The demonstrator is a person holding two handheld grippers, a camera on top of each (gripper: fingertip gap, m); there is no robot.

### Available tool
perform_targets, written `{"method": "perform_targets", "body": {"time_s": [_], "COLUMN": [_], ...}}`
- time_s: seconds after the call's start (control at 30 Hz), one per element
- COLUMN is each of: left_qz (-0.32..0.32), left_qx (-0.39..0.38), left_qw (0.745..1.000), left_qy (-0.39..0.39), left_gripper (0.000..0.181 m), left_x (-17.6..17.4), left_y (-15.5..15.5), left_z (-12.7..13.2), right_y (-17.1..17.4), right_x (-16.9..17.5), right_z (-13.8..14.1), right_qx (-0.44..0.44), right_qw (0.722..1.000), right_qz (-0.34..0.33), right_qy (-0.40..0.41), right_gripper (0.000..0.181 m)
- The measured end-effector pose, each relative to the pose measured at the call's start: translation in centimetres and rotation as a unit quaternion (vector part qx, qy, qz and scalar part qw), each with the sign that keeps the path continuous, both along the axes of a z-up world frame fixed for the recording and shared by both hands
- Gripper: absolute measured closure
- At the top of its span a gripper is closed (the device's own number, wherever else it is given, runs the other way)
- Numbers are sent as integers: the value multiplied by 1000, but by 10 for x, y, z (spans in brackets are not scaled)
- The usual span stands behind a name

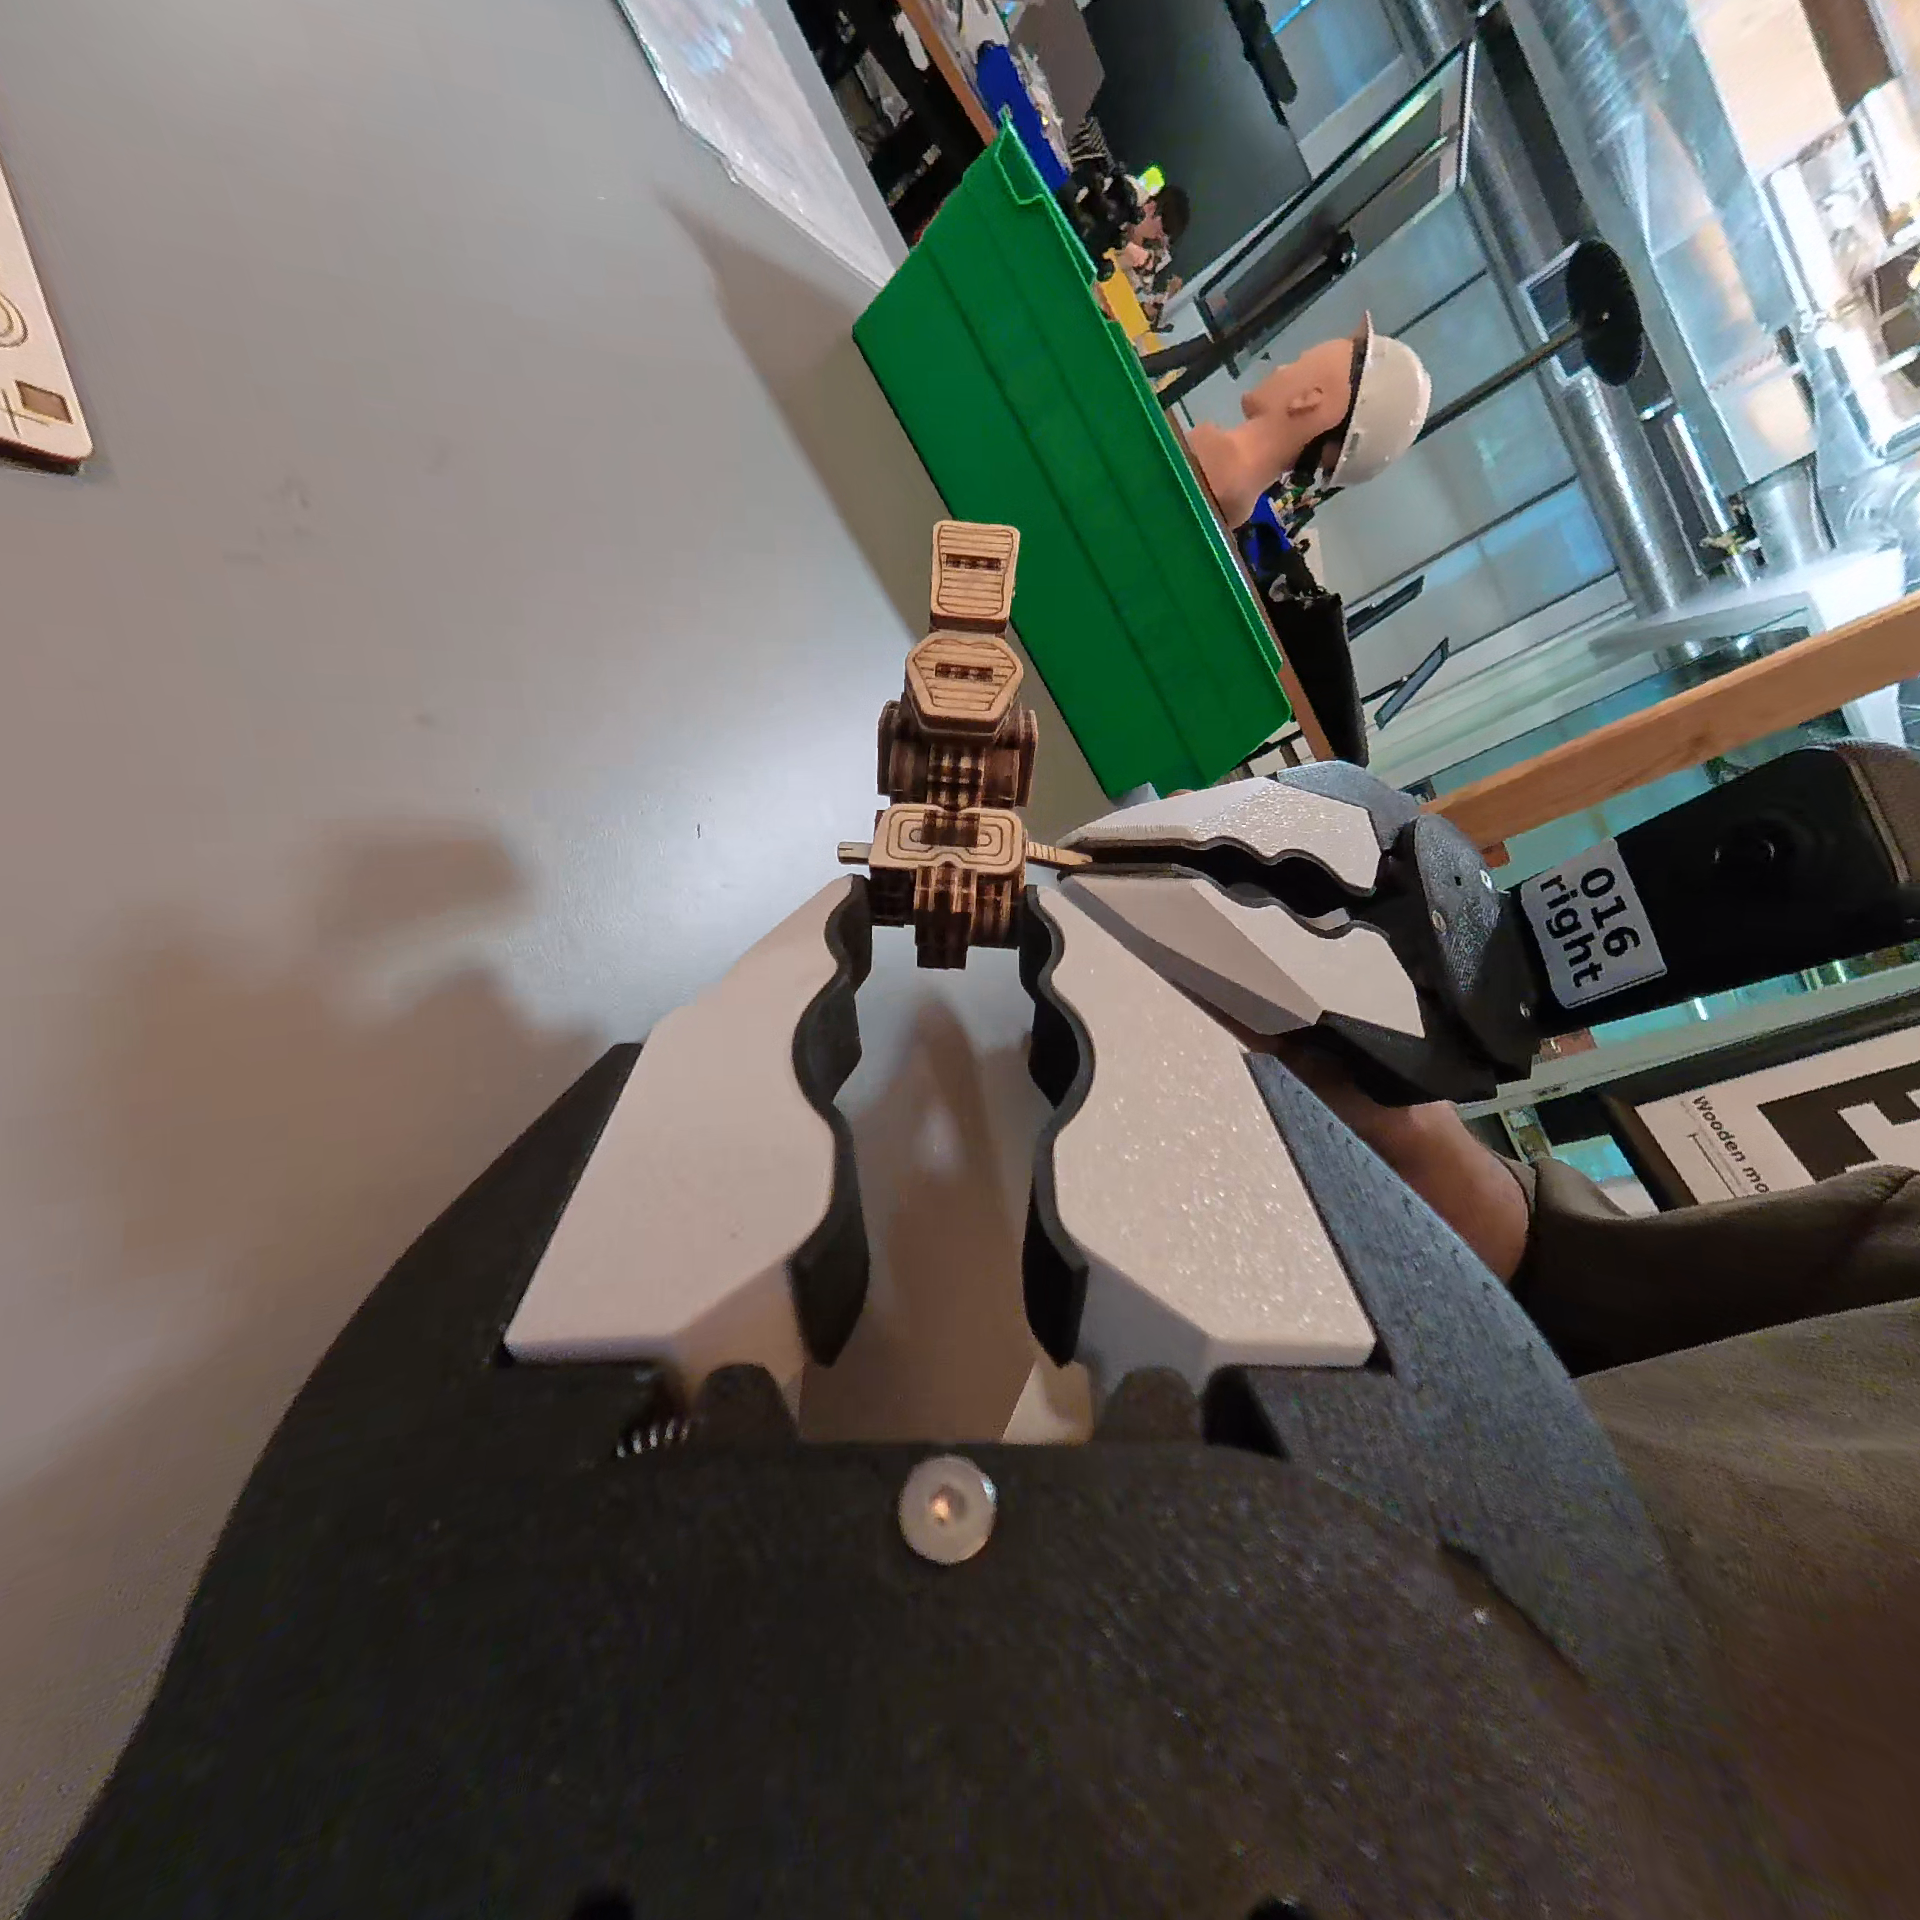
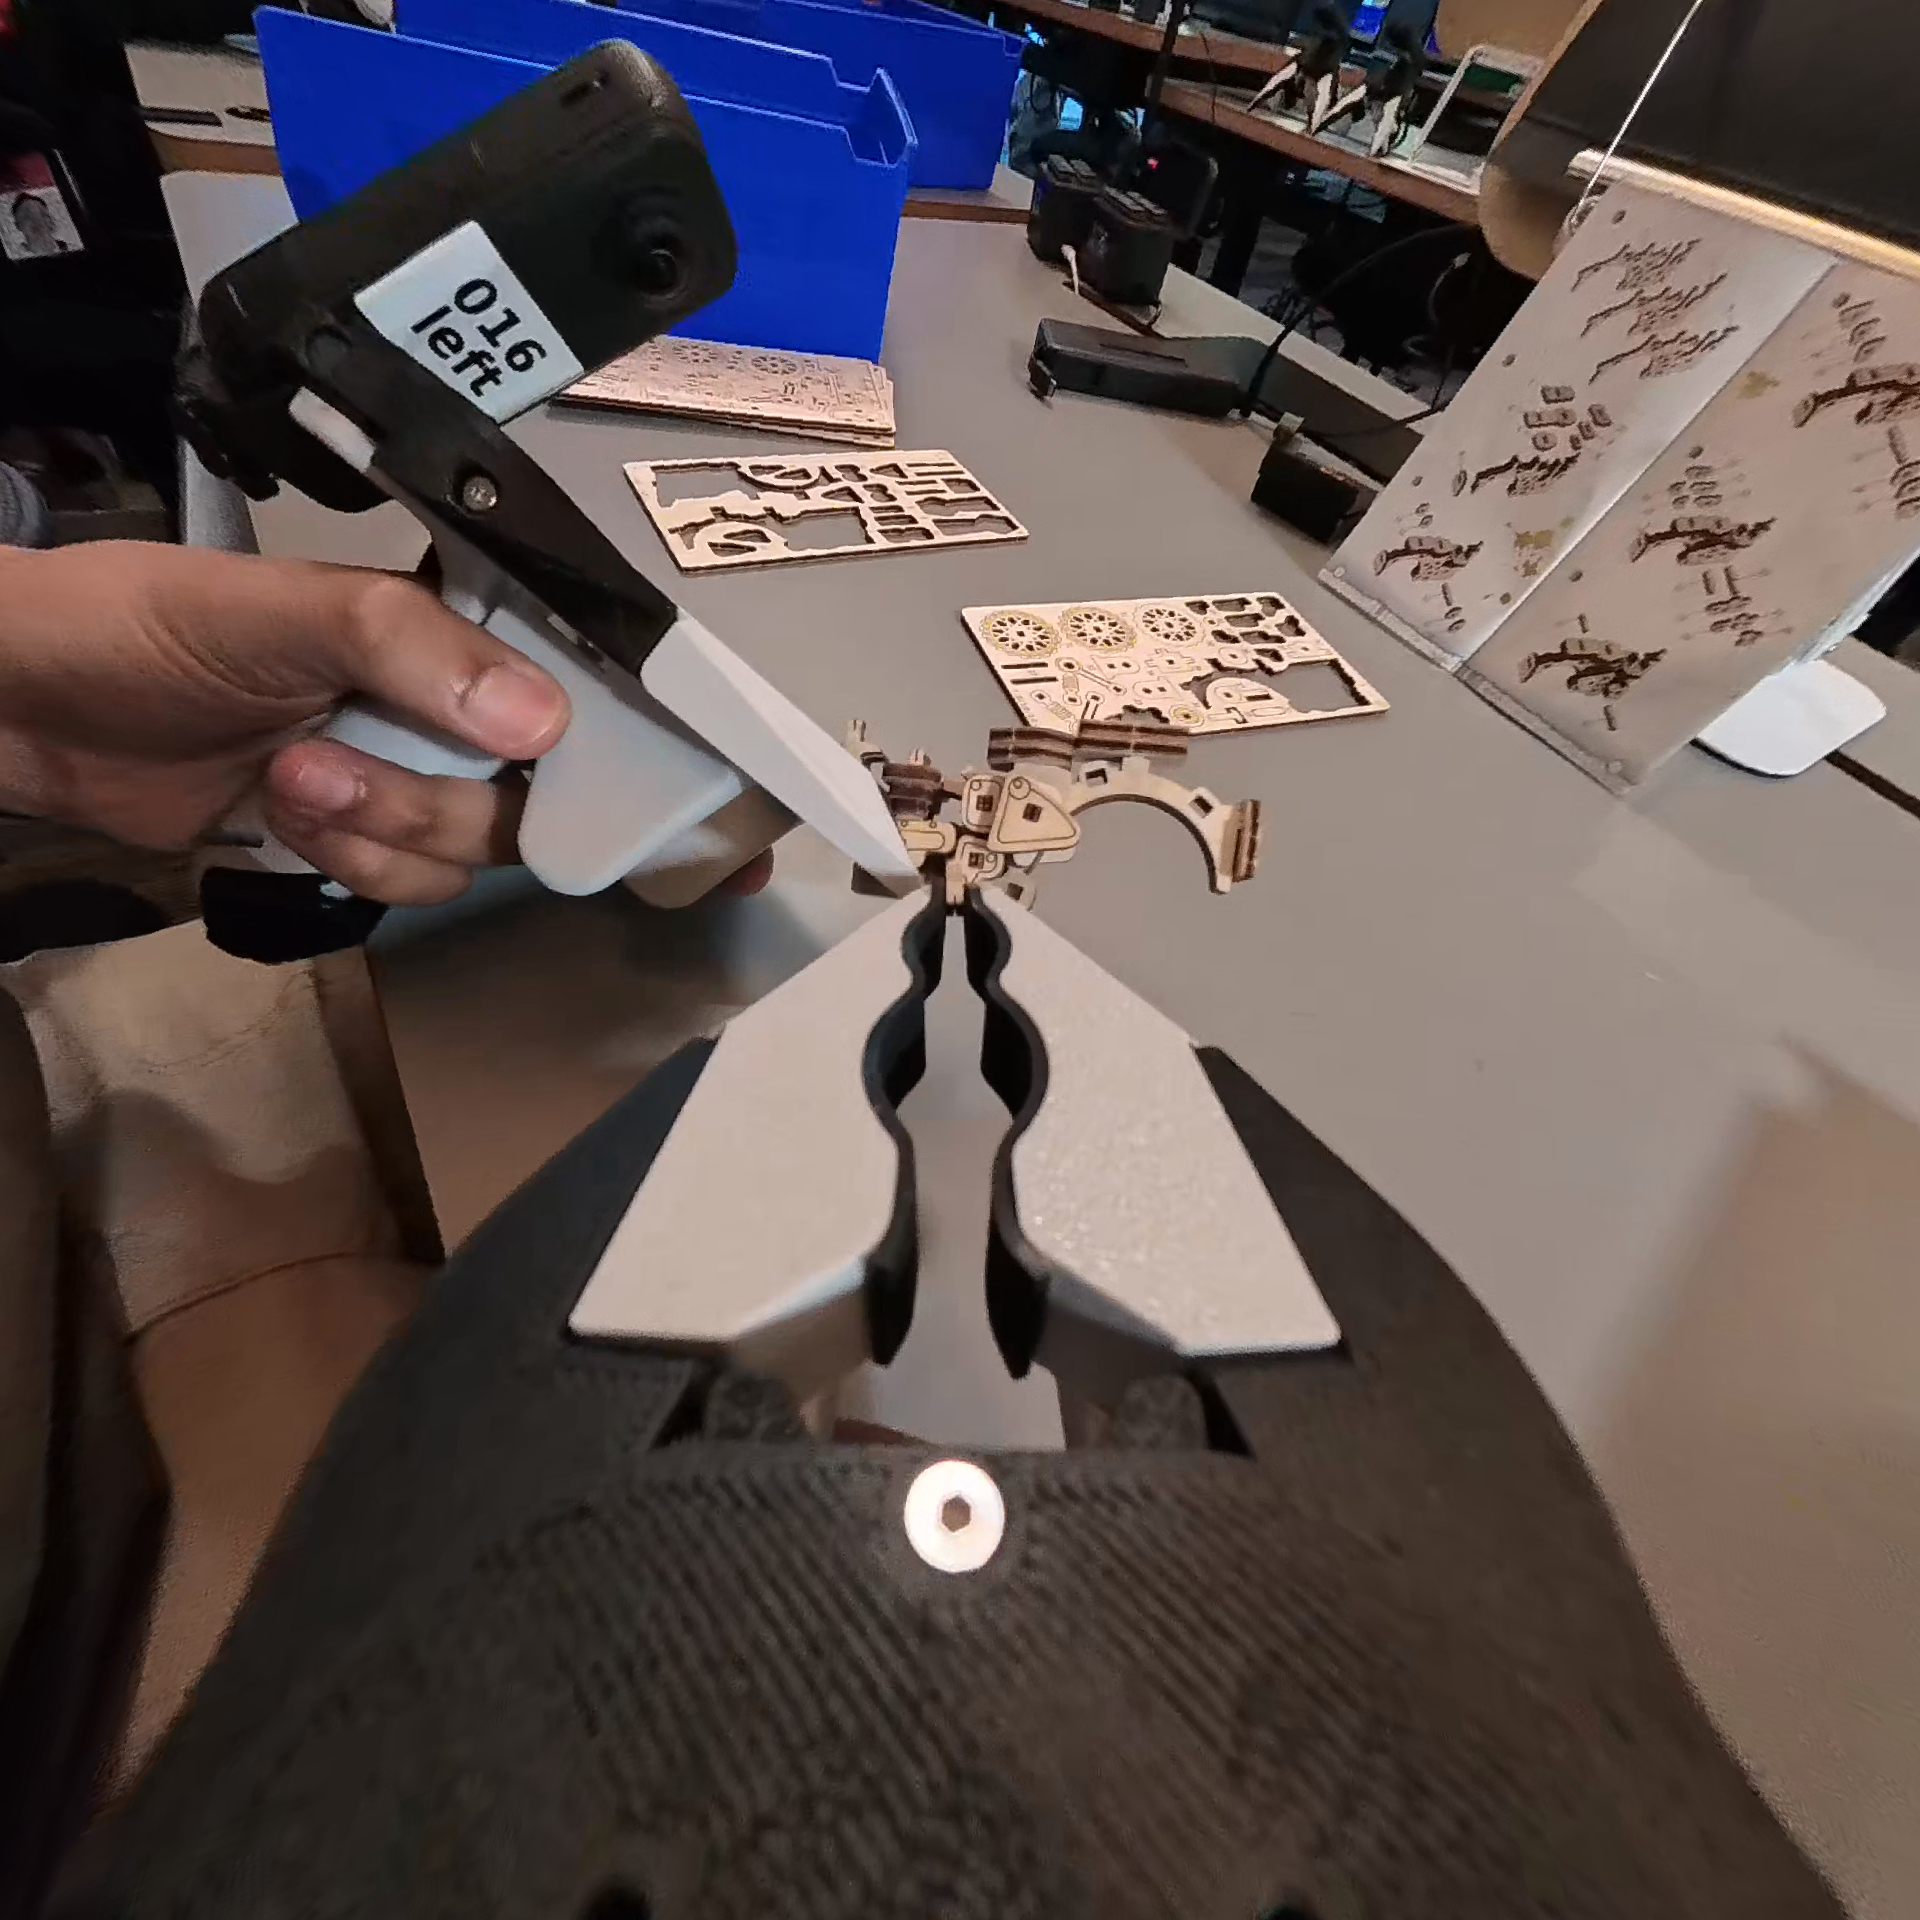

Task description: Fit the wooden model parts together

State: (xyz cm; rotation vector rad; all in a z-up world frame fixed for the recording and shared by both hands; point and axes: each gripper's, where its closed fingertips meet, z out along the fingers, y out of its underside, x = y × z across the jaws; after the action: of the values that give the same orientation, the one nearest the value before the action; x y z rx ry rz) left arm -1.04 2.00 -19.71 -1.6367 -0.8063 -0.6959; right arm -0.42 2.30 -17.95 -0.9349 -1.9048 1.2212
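Grippers meet at one small assembly, held in the air above the grey table [image 2: 1455,1039]. Left gripper [image 1: 940,920] clamps the layered wooden model [image 1: 951,790] at its lower end, jaws narrow around it. Right gripper [image 2: 951,904] is pinched nearly closed on a thin wooden pin [image 1: 1055,854] that sticks out of the model's side; it seems partly seated, not flush. Model already carries several stacked parts and a curved arm [image 2: 1174,810]. Outward on the table: two part sheets [image 2: 1174,665], many pieces punched out, others still in place. Instruction stand [image 2: 1621,499] beyond. Judgement: mid-build, much left.
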Motion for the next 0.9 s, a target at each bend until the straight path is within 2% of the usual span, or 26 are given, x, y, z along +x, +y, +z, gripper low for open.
{"method": "perform_targets", "body": {"time_s": [0.3, 0.7, 0.9], "left_qz": [-5, -7, 10], "left_qx": [-1, -9, -40], "left_qw": [1000, 1000, 996], "left_qy": [-5, 4, 75], "left_gripper": [156, 156, 155], "left_x": [2, 4, 5], "left_y": [2, 3, 3], "left_z": [-1, -3, -6], "right_y": [-2, 1, 3], "right_x": [0, -1, 0], "right_z": [-7, -11, -13], "right_qx": [27, 20, -21], "right_qw": [1000, 999, 998], "right_qz": [1, -11, -20], "right_qy": [-5, -26, -54], "right_gripper": [180, 180, 180]}}
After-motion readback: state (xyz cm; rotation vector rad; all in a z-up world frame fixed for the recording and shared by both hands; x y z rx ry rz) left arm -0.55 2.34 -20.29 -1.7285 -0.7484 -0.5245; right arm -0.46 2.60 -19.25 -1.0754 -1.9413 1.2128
